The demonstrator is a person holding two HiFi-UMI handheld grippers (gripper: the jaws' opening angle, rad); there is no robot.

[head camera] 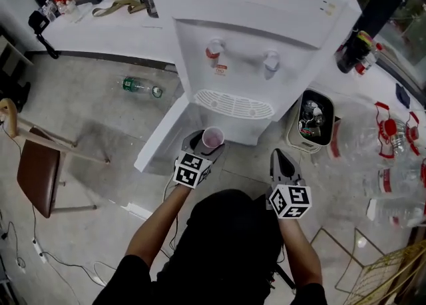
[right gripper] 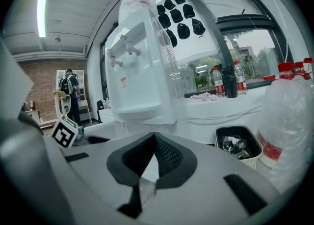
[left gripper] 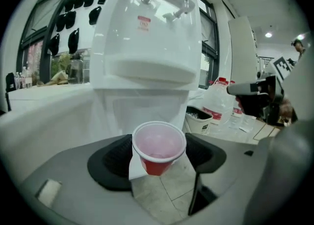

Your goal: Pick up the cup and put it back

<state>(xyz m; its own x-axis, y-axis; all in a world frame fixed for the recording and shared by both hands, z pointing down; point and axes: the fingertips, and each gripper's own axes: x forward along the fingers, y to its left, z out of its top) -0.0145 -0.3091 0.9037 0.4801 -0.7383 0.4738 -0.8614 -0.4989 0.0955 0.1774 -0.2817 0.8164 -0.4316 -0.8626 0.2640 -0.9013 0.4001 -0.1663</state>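
Before the white water dispenser (head camera: 253, 37), my left gripper (head camera: 202, 145) clamps the red cup (left gripper: 158, 148); my right gripper (head camera: 280, 159) has its jaws together.

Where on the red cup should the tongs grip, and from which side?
Its side wall just below the rim, coming in level from the person's side. The red cup is upright and tapers downward, so the left tongs pinching opposite walls should hold it level.
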